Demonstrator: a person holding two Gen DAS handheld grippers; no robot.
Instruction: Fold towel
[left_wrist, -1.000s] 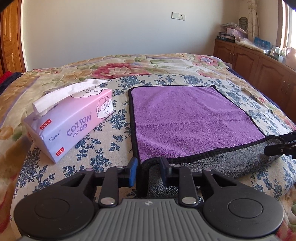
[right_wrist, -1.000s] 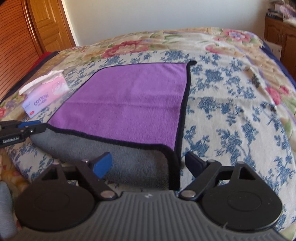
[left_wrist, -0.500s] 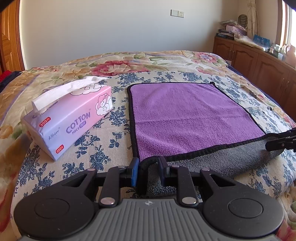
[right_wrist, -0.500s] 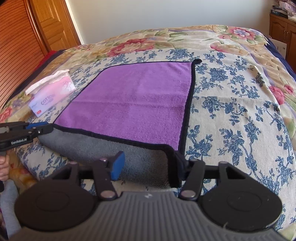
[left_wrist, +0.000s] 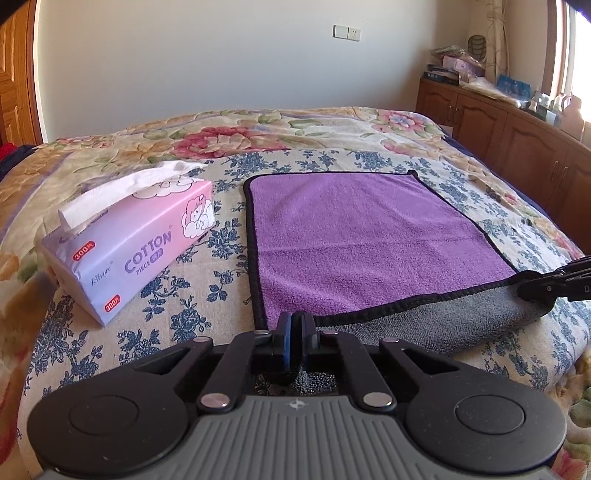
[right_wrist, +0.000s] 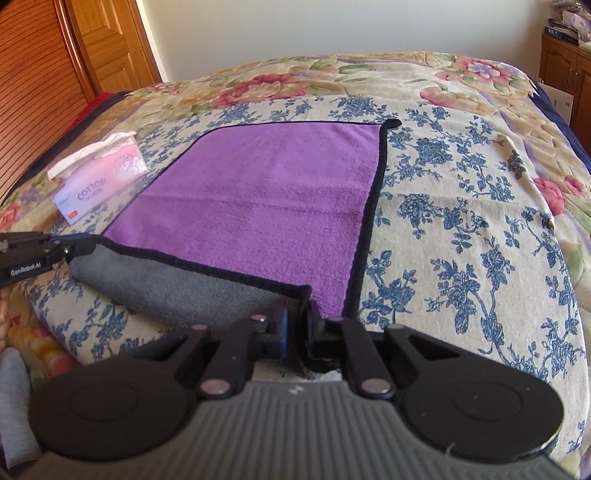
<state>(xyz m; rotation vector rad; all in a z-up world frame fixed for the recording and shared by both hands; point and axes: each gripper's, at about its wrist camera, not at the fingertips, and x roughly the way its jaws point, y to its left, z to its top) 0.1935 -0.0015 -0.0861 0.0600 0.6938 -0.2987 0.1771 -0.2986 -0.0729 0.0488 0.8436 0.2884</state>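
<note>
A purple towel (left_wrist: 362, 240) with black trim and a grey underside lies flat on the bed; it also shows in the right wrist view (right_wrist: 266, 199). Its near edge is turned up, showing the grey side (left_wrist: 424, 325). My left gripper (left_wrist: 295, 325) is shut on the towel's near left corner. My right gripper (right_wrist: 297, 317) is shut on the near right corner. The right gripper shows at the right edge of the left wrist view (left_wrist: 554, 284), and the left gripper at the left edge of the right wrist view (right_wrist: 55, 251).
A pink pack of cotton tissues (left_wrist: 129, 243) lies on the floral bedspread (left_wrist: 184, 295) left of the towel. Wooden cabinets (left_wrist: 517, 136) stand along the right wall. A wooden door (right_wrist: 110, 44) stands at the far left.
Both grippers have closed on the near corners of the towel; the right one was wide open a second ago. The near edge has lifted slightly.
</note>
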